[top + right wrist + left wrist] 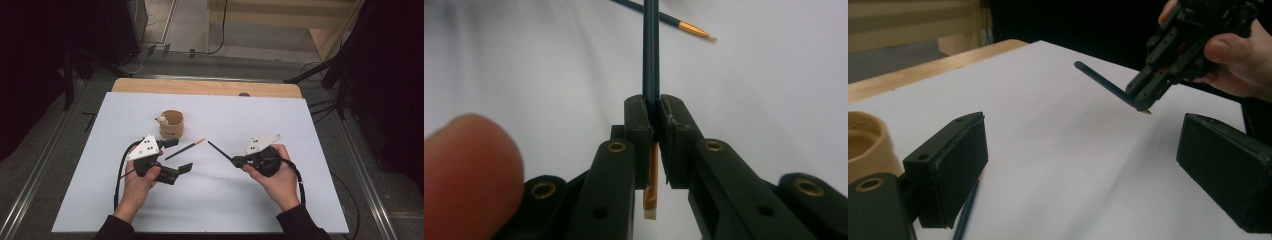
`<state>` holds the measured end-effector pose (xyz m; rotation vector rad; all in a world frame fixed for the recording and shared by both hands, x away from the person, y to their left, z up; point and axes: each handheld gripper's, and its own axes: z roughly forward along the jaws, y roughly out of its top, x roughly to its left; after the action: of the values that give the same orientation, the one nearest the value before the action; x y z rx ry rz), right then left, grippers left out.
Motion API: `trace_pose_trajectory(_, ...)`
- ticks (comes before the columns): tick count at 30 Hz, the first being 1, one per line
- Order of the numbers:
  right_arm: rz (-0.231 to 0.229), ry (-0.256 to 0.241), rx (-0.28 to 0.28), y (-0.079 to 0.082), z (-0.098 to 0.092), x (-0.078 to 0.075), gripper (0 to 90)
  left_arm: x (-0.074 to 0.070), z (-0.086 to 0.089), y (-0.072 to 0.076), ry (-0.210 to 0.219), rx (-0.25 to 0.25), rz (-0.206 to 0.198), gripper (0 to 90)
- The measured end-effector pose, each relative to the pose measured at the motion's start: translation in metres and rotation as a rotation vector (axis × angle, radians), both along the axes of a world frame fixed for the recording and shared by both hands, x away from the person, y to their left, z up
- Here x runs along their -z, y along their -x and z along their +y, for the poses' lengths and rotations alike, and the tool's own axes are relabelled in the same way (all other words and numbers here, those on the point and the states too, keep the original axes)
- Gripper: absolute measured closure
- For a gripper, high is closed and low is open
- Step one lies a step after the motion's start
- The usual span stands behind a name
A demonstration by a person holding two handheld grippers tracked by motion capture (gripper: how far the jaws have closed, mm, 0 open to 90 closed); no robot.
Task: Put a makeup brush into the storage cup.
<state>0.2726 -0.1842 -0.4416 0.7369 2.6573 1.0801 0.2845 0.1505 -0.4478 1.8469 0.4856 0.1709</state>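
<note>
Start at your left: the left claw (181, 155) stands wide open and holds nothing, its jaws straddling the near end of the loose pencil (185, 149) that lies flat on the white counter (225, 200), just in front of the tan cup (171, 124) with the small animal figure on its rim. From the left claw's own camera the loose pencil's dark end (965, 215) sits tight against the left jaw rather than midway, so a squeeze from here would likely nudge or roll it instead of catching it; centre the jaws over the shaft first. Moving right, the right claw (235, 160) is closed tight on the second pencil (219, 150), which it holds lifted off the counter, the long dark shaft (650, 50) pointing toward the cup and the short sharpened orange end (652, 190) behind the jaws. The grip sits close to one end, so I judge the long free part could swing or slip if you turn quickly, and its far end could knock the cup over as you bring it in.
</note>
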Motion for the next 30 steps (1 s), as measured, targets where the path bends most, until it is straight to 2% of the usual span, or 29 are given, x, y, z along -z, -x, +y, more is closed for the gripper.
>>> trace_pose_trajectory(5, -0.012, 0.02, -0.05, 0.004, 0.01, 0.0, 84.6, 0.002, -0.008, 0.003, -0.026, 0.077, 0.021, 13.9)
trace_pose_trajectory(8, -0.019, 0.026, -0.073, 0.005, 0.014, -0.001, 84.6, 0.002, -0.01, 0.003, -0.032, 0.09, 0.03, 16.3)
trace_pose_trajectory(9, -0.015, 0.027, -0.093, 0.006, 0.017, -0.001, 84.6, 0.003, -0.013, 0.003, -0.035, 0.108, 0.039, 18.6)
trace_pose_trajectory(11, -0.017, 0.027, -0.099, 0.007, 0.018, -0.001, 84.6, 0.003, -0.014, 0.003, -0.043, 0.112, 0.042, 22.5)
trace_pose_trajectory(12, -0.027, 0.038, -0.122, 0.009, 0.022, -0.001, 84.6, 0.003, -0.016, 0.004, -0.055, 0.111, 0.049, 24.3)
trace_pose_trajectory(13, -0.027, 0.038, -0.122, 0.009, 0.022, -0.001, 84.6, 0.003, -0.016, 0.004, -0.055, 0.111, 0.049, 26.0)
trace_pose_trajectory(14, -0.033, 0.054, -0.147, 0.01, 0.026, -0.001, 84.6, 0.004, -0.017, 0.003, -0.058, 0.11, 0.065, 29.3)
trace_pose_trajectory(16, -0.03, 0.062, -0.163, 0.011, 0.03, 0.0, 84.6, 0.004, -0.019, 0.004, -0.066, 0.128, 0.078, 35.8)
trace_pose_trajectory(19, -0.024, 0.071, -0.179, 0.012, 0.033, 0.002, 84.6, 0.005, -0.02, 0.004, -0.081, 0.142, 0.087, 40.7)
trace_pose_trajectory(22, -0.019, 0.075, -0.191, 0.012, 0.036, 0.003, 84.6, 0.005, -0.021, 0.002, -0.08, 0.159, 0.125, 44.4)
trace_pose_trajectory(25, -0.022, 0.087, -0.203, 0.013, 0.037, 0.003, 84.6, 0.006, -0.02, 0.0, -0.083, 0.166, 0.139, 45.9)
trace_pose_trajectory(26, -0.029, 0.098, -0.219, 0.013, 0.039, 0.004, 84.6, 0.007, -0.02, -0.002, -0.081, 0.182, 0.17, 47.9)
trace_pose_trajectory(28, -0.025, 0.101, -0.22, 0.014, 0.04, 0.004, 84.6, 0.008, -0.019, -0.003, -0.085, 0.189, 0.177, 48.9)
trace_pose_trajectory(30, -0.026, 0.108, -0.229, 0.014, 0.041, 0.005, 84.6, 0.008, -0.019, -0.004, -0.088, 0.237, 0.21, 53.6)
